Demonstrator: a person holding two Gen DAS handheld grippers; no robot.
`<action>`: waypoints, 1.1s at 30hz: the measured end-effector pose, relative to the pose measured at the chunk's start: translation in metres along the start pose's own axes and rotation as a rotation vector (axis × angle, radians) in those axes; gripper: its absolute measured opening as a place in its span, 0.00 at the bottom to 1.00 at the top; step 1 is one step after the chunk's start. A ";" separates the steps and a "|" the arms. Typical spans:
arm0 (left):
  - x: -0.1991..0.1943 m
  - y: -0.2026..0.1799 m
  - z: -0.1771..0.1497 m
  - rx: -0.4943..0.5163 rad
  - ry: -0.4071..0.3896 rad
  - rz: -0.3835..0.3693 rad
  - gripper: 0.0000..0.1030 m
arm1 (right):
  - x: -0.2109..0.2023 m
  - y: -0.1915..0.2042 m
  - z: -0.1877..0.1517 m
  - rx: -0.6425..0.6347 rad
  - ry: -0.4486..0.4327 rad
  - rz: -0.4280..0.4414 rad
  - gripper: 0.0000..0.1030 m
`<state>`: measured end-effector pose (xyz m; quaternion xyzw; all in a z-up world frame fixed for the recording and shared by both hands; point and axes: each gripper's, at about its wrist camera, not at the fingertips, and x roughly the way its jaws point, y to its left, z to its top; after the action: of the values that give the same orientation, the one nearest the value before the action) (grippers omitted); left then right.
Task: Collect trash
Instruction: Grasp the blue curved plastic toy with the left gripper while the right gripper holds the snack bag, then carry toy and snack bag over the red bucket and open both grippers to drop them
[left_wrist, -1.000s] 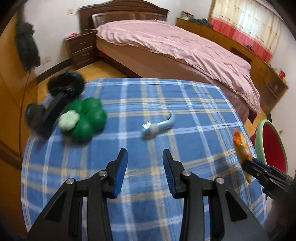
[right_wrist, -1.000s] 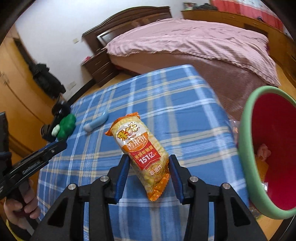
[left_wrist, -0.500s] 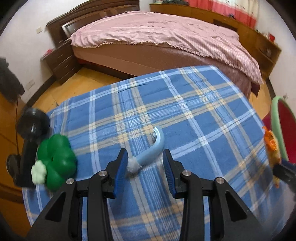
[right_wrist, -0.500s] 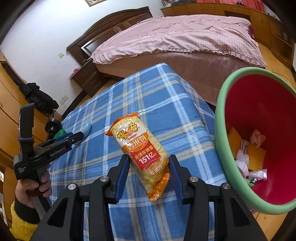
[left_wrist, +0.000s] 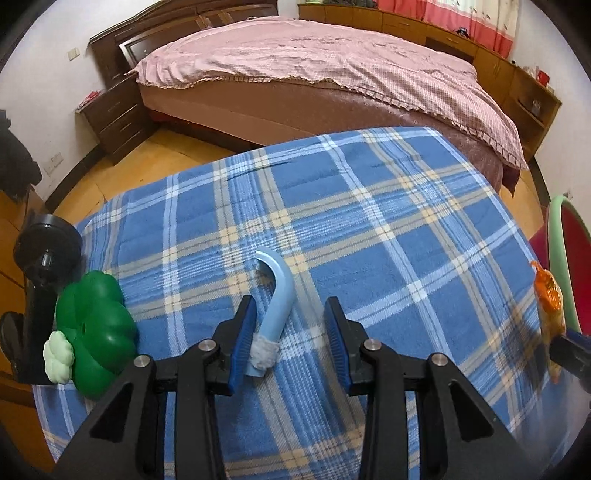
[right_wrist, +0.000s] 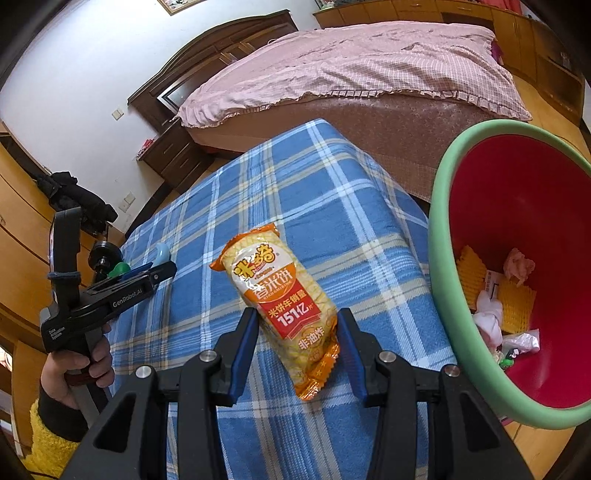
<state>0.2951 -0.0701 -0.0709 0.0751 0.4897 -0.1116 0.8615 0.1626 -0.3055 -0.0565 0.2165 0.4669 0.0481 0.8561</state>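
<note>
A curved light-blue plastic tube with a white wad at its near end lies on the blue plaid tablecloth. My left gripper straddles its near end. Its jaws are closing; the left pad touches the tube and a gap stays at the right pad. My right gripper is shut on an orange-and-yellow snack packet, held above the cloth beside the red bin with a green rim. The left wrist view shows the packet at the far right.
A green clover-shaped object and a black stand sit at the table's left edge. The bin holds several scraps of trash. A bed with a pink cover stands beyond the table. A hand grips the left tool.
My left gripper came forward and down until the blue tube sat between its jaws, which narrowed slightly. My right gripper carried the packet closer to the bin.
</note>
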 end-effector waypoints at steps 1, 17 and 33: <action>0.000 0.001 -0.001 -0.005 -0.003 -0.002 0.25 | 0.000 0.000 0.000 0.002 -0.001 0.001 0.45; -0.041 -0.007 -0.039 -0.115 -0.028 -0.191 0.09 | -0.021 0.000 -0.008 0.011 -0.042 0.001 0.45; -0.068 -0.008 -0.050 -0.143 -0.067 -0.113 0.24 | -0.064 -0.010 -0.025 0.031 -0.114 0.001 0.45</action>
<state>0.2184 -0.0575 -0.0382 -0.0182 0.4708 -0.1273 0.8728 0.1048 -0.3247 -0.0229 0.2322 0.4180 0.0287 0.8778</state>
